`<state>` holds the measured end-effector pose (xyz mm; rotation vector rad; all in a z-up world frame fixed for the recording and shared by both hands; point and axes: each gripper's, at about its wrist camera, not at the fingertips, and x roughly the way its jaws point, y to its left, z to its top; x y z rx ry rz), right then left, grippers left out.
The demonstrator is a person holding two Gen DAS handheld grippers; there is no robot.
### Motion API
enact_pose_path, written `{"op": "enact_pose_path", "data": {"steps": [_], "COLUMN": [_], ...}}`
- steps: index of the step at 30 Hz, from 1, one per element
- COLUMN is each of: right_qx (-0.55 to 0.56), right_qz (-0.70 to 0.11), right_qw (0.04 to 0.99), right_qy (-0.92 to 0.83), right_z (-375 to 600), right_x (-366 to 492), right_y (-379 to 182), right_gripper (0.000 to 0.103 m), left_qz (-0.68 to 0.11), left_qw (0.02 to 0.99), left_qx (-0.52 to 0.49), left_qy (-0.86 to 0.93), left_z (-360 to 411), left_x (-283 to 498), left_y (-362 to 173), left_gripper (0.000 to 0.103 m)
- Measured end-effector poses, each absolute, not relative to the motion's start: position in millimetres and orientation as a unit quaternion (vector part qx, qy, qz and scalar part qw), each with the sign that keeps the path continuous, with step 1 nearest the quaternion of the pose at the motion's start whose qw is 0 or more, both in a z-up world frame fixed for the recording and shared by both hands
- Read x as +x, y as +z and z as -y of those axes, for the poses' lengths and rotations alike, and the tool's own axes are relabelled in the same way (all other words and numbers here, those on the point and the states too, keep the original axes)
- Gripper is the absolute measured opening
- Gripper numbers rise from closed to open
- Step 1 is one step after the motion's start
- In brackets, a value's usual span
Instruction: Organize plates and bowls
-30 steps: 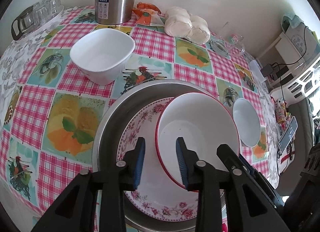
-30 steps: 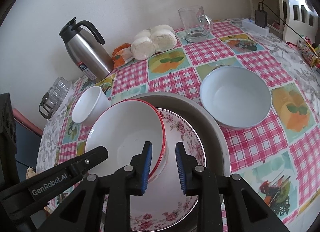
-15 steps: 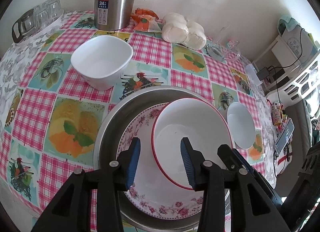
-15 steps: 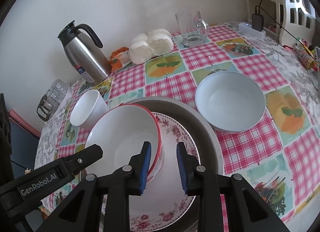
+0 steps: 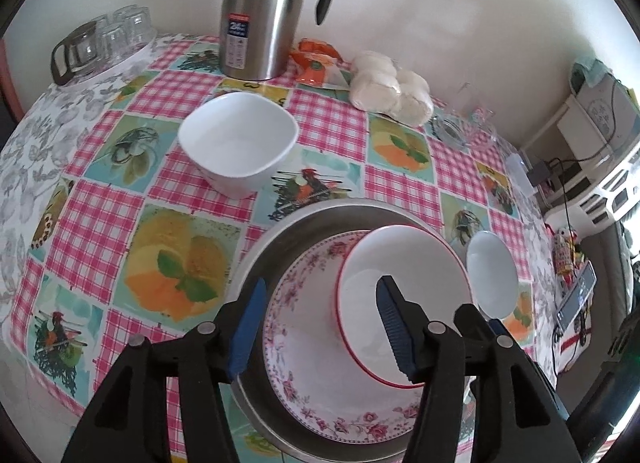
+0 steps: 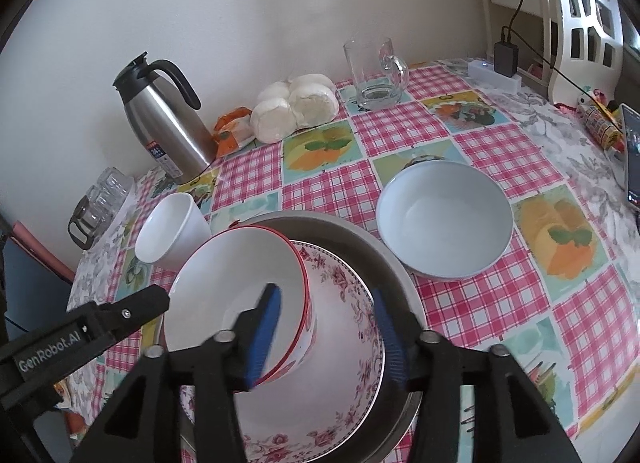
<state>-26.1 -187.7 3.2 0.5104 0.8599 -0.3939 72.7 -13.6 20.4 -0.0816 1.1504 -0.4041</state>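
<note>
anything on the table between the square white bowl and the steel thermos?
No. Between the square white bowl and the steel thermos there is only bare checked tablecloth, clearest in the left wrist view.

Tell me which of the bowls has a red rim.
The red-rimmed bowl sits inside the floral bowl in the metal basin. The square white bowl and the pale blue bowl stand apart on the tablecloth, rims plain.

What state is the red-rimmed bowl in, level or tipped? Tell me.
Tipped. The red-rimmed bowl leans inside the floral plate, one side of its rim riding high while the other sinks toward the plate's floor. It looks empty.
</note>
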Motion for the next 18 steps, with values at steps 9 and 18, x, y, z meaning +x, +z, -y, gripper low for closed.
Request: {"op": "enact_pose_path", "data": {"steps": [9, 18], "right_qx": [0.232, 0.220], "right_qz": [-0.409, -0.408], "right_qw": [0.861, 0.865], "right_qy": [-0.194, -0.192], "right_z": [189.5, 186.8], "right_x": [-25.4, -24.5], "right_y": [1.8, 1.8], "right_gripper": [0.078, 0.091], "left_qz": [-0.543, -0.532], "left_qw": [0.827, 0.838], "left_qx": [-0.036, -0.039], "left_qy": [-0.139, -0.117], "left_z": [0.9, -7.6], "left_x": [78.2, 80.5], "left_y": [13.7, 14.8], "left_gripper": [0.076, 0.091]}}
